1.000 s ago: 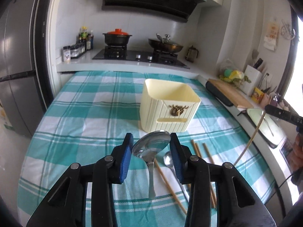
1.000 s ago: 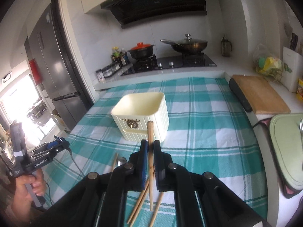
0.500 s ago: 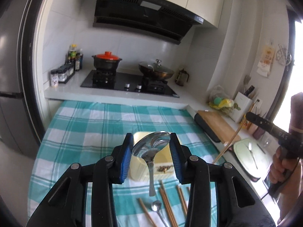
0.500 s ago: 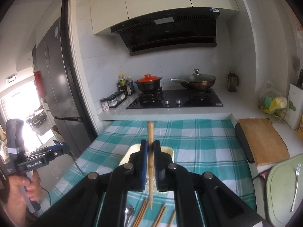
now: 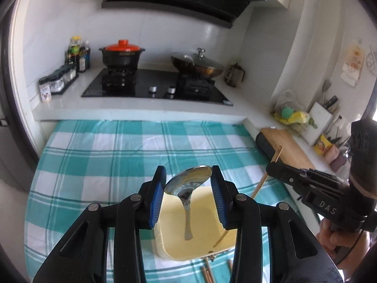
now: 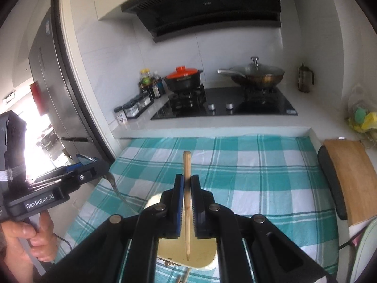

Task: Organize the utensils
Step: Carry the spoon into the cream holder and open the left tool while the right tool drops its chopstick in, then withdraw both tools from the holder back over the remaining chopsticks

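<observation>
Gripping a metal spoon [image 5: 188, 188] by its bowl, our left gripper [image 5: 188, 197] hangs the handle inside the cream utensil holder [image 5: 173, 250], ready to drop. Our right gripper [image 6: 186, 206] clamps a chopstick [image 6: 186, 188] upright over the same holder on the checked bench [image 6: 271, 176].

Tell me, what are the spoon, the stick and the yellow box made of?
The spoon looks like polished metal: it shines like a mirror. The stick, a chopstick, looks like plain wood or bamboo: tan and dull. The yellow box looks like smooth, matte plastic.
</observation>
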